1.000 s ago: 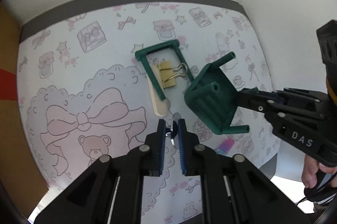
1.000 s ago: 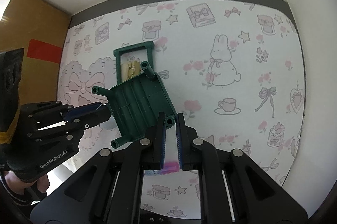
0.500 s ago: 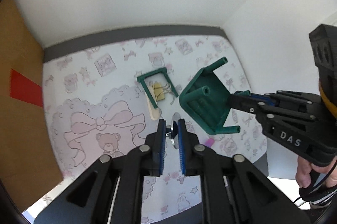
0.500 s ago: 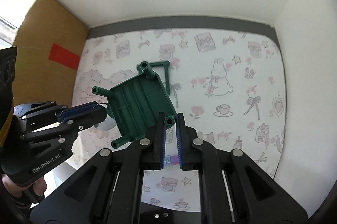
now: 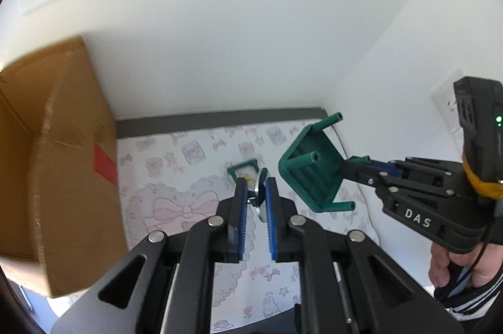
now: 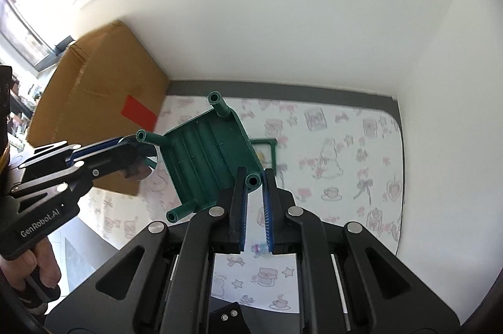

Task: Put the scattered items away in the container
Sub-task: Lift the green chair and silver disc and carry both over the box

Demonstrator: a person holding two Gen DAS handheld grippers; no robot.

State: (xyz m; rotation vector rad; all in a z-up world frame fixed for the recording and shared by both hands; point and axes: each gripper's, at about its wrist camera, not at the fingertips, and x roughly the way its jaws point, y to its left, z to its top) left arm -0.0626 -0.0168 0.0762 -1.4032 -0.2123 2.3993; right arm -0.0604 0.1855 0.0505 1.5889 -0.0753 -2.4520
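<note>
My left gripper point(image 5: 254, 192) is shut on a small round silver disc point(image 5: 260, 195), held in the air above the patterned mat point(image 5: 176, 208). My right gripper point(image 6: 253, 181) is shut on one leg of a dark green toy stool point(image 6: 207, 158), held upside down in the air; the stool also shows in the left wrist view point(image 5: 311, 170). A green frame piece point(image 5: 243, 170) lies on the mat with a yellow binder clip inside it. The brown cardboard box point(image 5: 53, 177) with a red patch stands at the left.
White walls close the back and right sides. A small pink and blue item point(image 6: 261, 249) lies on the mat below my right gripper. The mat's near edge point(image 6: 132, 243) drops off to the floor at the front left.
Both grippers have risen well above the mat and tilted up, each still holding its item. The cardboard box has come further into view at the left.
</note>
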